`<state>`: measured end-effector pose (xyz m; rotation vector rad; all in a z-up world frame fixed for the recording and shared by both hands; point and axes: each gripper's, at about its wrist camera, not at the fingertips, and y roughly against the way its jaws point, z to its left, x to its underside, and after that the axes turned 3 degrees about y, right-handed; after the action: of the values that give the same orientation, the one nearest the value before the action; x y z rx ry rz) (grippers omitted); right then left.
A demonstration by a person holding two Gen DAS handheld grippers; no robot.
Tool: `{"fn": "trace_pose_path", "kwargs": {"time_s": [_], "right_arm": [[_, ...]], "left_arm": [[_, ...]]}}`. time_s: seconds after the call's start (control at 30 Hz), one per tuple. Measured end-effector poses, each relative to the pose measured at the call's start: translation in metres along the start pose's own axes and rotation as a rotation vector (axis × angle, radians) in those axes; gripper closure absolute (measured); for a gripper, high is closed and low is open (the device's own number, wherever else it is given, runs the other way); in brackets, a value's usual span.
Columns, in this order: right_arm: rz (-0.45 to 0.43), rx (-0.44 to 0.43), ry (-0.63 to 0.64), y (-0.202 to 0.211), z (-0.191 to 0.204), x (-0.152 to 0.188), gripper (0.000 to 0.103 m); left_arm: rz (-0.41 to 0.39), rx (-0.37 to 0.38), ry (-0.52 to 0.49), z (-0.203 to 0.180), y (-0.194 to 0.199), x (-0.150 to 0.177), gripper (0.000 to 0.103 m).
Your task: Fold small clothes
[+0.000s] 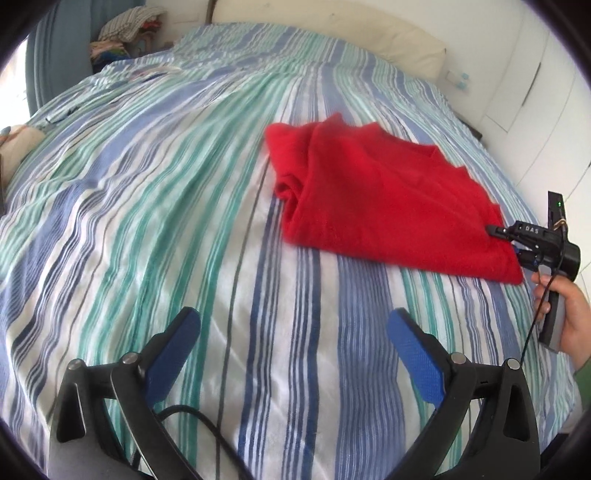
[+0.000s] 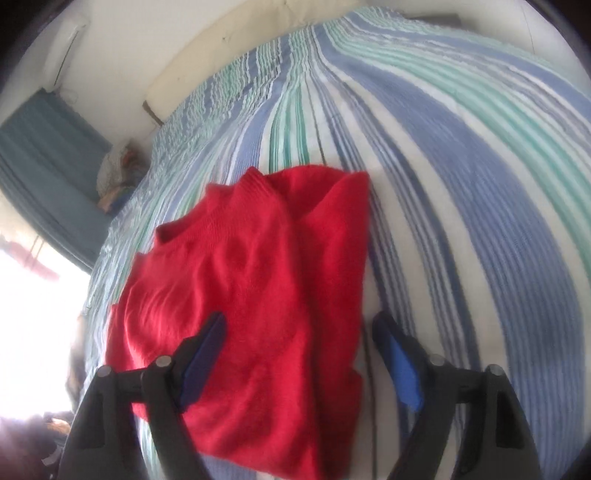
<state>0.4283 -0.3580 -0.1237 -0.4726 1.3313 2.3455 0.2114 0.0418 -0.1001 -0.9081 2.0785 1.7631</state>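
Observation:
A red knit sweater (image 1: 376, 192) lies folded on the striped bedspread (image 1: 155, 192), to the right of centre in the left wrist view. My left gripper (image 1: 293, 321) is open and empty, over bare bedspread short of the sweater's near edge. My right gripper (image 1: 506, 242) shows at the sweater's right corner, held in a hand. In the right wrist view the sweater (image 2: 258, 295) fills the middle, and my right gripper (image 2: 299, 325) is open just above its near part, with the left finger over the cloth and the right finger past its right edge.
A cream pillow (image 1: 332, 26) lies along the head of the bed. A pile of clothes (image 1: 122, 33) sits at the far left corner by a blue curtain (image 2: 48, 162). White cupboard doors (image 1: 535, 92) stand to the right.

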Motion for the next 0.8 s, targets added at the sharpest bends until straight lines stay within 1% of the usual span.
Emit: {"fn": "trace_pose_path", "kwargs": {"time_s": [0.03,0.07,0.1,0.17,0.2,0.3,0.37,0.47,0.57,0.67,0.73,0.77,0.8], "right_arm": [[0.024,0.061,0.026,-0.006,0.006,-0.001,0.075],[0.007,0.137,0.051,-0.004,0.015,-0.002,0.088],[-0.027,0.148,0.044,0.004,0.022,-0.005,0.092],[-0.080,0.119,0.014,0.022,0.043,-0.014,0.092],[-0.094,0.090,0.029,0.030,0.059,-0.018,0.093],[-0.104,0.045,0.159,0.040,0.127,-0.028,0.093],[-0.086,0.007,0.226,0.032,0.170,-0.029,0.093],[-0.039,-0.025,0.311,0.002,0.228,-0.018,0.093],[0.007,-0.056,0.363,-0.038,0.268,-0.005,0.092],[0.044,-0.084,0.385,-0.073,0.289,0.017,0.092],[0.065,-0.094,0.384,-0.094,0.294,0.030,0.091],[0.079,-0.120,0.388,-0.104,0.296,0.036,0.086],[0.105,-0.167,0.372,-0.112,0.295,0.042,0.071]], "left_arm": [[-0.002,0.002,0.009,0.003,0.001,-0.002,0.001],[-0.005,0.001,0.023,0.006,0.004,-0.002,0.001],[-0.006,-0.003,0.040,0.011,0.005,-0.004,0.001],[-0.010,-0.022,0.069,0.020,0.008,-0.007,0.001],[-0.015,-0.035,0.079,0.024,0.010,-0.009,0.001],[-0.030,-0.073,0.090,0.034,0.013,-0.014,0.001],[-0.039,-0.093,0.107,0.043,0.015,-0.016,0.001],[-0.045,-0.112,0.135,0.057,0.017,-0.019,0.001],[-0.050,-0.138,0.155,0.068,0.016,-0.022,0.001],[-0.041,-0.148,0.171,0.075,0.013,-0.024,0.001],[-0.034,-0.156,0.179,0.077,0.010,-0.025,0.001],[-0.032,-0.157,0.182,0.079,0.010,-0.025,0.001],[-0.031,-0.158,0.186,0.080,0.009,-0.026,0.001]]}}
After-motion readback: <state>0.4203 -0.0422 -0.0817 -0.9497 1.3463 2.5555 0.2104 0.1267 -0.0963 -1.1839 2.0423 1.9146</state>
